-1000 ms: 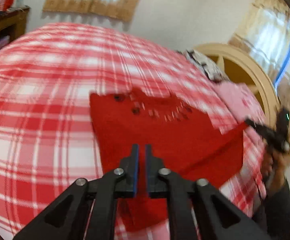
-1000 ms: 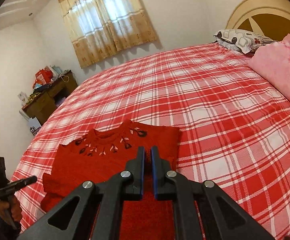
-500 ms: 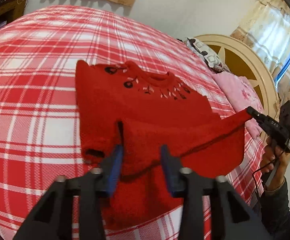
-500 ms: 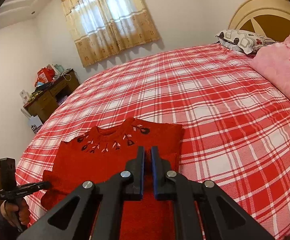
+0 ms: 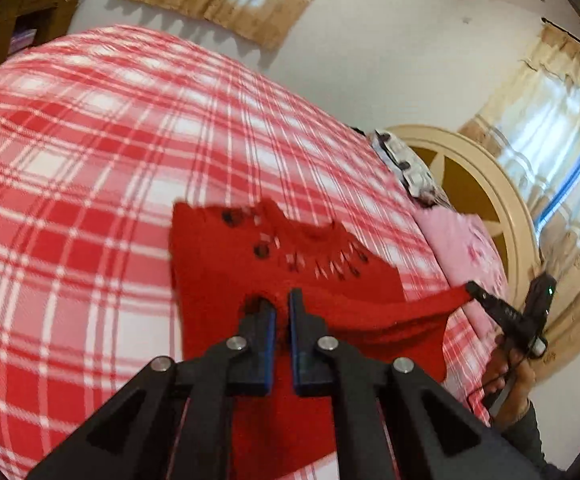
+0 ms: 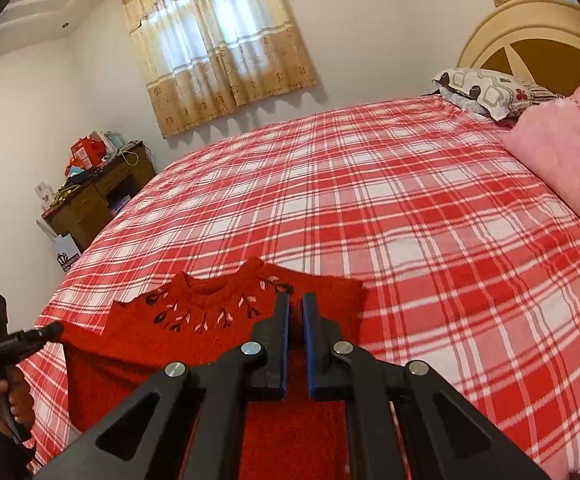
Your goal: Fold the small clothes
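Red knit fills the near ground: the sweater [image 6: 217,320] lies on the checked bedspread [image 6: 410,208], its lower part lifted. The left gripper [image 5: 281,300] is pinched on a fold of it, and the right gripper [image 6: 294,304] is pinched on the stretched-out edge. The embroidered collar [image 5: 310,256] lies flat just beyond both. Farther off sit a pink blanket [image 6: 562,152] and a patterned pillow [image 6: 486,90].
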Available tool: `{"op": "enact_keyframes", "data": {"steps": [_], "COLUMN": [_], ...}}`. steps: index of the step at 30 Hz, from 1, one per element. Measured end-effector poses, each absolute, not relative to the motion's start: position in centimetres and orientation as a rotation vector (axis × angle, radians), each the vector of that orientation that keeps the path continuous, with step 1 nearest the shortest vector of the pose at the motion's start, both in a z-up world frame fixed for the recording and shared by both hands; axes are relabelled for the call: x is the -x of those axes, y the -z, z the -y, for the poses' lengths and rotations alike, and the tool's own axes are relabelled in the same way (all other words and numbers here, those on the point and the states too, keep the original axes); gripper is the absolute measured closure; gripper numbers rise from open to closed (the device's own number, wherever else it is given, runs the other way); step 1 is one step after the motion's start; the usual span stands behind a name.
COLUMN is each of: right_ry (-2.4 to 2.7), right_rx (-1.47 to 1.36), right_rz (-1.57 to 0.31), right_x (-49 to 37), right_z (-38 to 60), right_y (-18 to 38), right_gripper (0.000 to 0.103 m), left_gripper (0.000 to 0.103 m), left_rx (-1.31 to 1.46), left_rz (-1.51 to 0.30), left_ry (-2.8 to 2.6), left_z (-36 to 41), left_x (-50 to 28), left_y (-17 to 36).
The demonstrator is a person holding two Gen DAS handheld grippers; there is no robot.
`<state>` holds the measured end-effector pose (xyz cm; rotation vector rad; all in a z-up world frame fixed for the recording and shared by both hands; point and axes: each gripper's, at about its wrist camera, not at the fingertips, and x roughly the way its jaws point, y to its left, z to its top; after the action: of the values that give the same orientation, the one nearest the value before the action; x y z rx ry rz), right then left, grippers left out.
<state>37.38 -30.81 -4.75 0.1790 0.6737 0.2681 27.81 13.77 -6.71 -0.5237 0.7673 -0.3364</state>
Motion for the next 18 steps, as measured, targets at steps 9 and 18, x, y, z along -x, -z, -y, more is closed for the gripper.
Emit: {"op": "enact_keyframes", "data": {"steps": [9, 18], "right_ry": [-0.215, -0.166], "right_rx": [-0.178, -0.176], "right_rz": [-0.699, -0.814], "right_x": [-41.4, -45.9], "right_z": [30.5, 30.5], "right_y": [6.2, 10.5], "right_gripper": [0.097, 0.061], "left_gripper": [0.097, 0.096], "left_rx": [0.489, 0.502], "left_rz": [-0.77, -0.85], "left_ry": [0.303, 0.22], "left_z": [-12.7, -13.3], "left_x": [-33.0, -36.6], "left_y": [6.9, 11.5]}}
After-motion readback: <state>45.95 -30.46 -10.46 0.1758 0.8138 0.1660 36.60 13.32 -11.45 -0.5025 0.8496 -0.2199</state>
